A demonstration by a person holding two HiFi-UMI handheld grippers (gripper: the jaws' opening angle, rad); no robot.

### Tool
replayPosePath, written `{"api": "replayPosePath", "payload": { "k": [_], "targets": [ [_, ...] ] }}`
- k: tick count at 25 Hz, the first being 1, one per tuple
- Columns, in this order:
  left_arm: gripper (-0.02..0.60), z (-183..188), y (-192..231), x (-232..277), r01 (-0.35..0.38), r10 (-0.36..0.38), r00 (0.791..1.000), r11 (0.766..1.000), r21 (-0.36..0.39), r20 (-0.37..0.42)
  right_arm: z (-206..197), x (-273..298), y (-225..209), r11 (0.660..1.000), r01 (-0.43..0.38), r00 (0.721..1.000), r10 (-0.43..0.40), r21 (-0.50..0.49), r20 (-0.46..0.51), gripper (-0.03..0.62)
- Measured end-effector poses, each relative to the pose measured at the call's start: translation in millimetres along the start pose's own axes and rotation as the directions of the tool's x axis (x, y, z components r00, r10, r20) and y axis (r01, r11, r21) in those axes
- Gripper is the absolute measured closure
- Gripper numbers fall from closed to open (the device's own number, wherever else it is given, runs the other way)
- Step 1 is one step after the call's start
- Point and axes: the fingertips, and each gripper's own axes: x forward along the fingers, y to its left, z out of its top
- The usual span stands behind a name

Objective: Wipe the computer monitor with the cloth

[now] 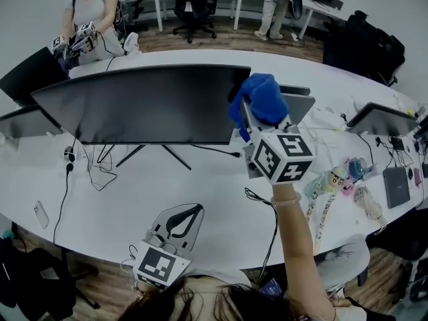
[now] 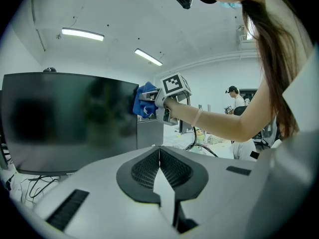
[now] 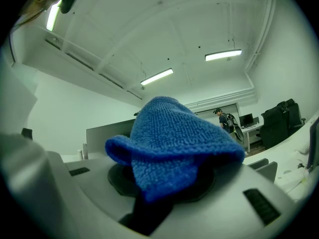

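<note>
The right gripper (image 3: 162, 185) is clamped on a bunched blue terry cloth (image 1: 262, 97), held at the upper right corner of the wide black computer monitor (image 1: 144, 102) mid-frame in the head view; contact is unclear. The left gripper (image 2: 159, 156), jaws together on nothing, sits at bottom centre. Black cables (image 1: 100, 160) trail across the white desk (image 1: 200, 186) below the screen. A grey panel (image 1: 299, 105) stands just behind the cloth.

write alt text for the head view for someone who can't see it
Seen from above, the right gripper holds a bunched blue cloth at the upper right corner of a wide dark monitor on a white desk. The left gripper is over the desk's near edge, shut and empty.
</note>
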Motion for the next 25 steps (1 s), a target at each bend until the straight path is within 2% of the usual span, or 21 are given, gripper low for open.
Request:
{"api": "replayPosePath", "payload": {
  "k": [6, 9, 13, 21, 25],
  "targets": [
    [0.572, -3.4, 4.9, -1.8, -0.004, 0.004, 1.000, 1.000, -0.007, -0.005, -9.7, 1.8, 0.0, 1.000, 0.003, 1.000, -0.003, 0.007, -0.008, 0.494],
    [0.572, -4.6, 6.6, -0.8, 0.002, -0.002, 1.000, 1.000, 0.025, -0.013, -12.7, 1.6, -0.4, 1.000, 0.005, 1.000, -0.005, -0.002, -0.011, 0.494],
    [0.572, -3.6, 5.7, 0.5, 0.005, -0.005, 1.000, 1.000, -0.009, -0.008, -16.8, 1.5, -1.3, 1.000, 0.003, 1.000, -0.003, 0.002, -0.013, 0.494],
    [0.572, -7.1, 6.9, 0.6, 0.013, -0.013, 1.000, 1.000, 0.017, -0.018, -26.1, 2.0, -2.8, 1.000, 0.009, 1.000, -0.009, 0.001, -0.025, 0.494],
    [0.572, -8.6, 6.5, -0.1, 0.011, -0.011, 1.000, 1.000, -0.008, -0.023, -31.1, 1.9, -3.2, 1.000, 0.006, 1.000, -0.006, 0.003, -0.023, 0.494]
  ]
}}
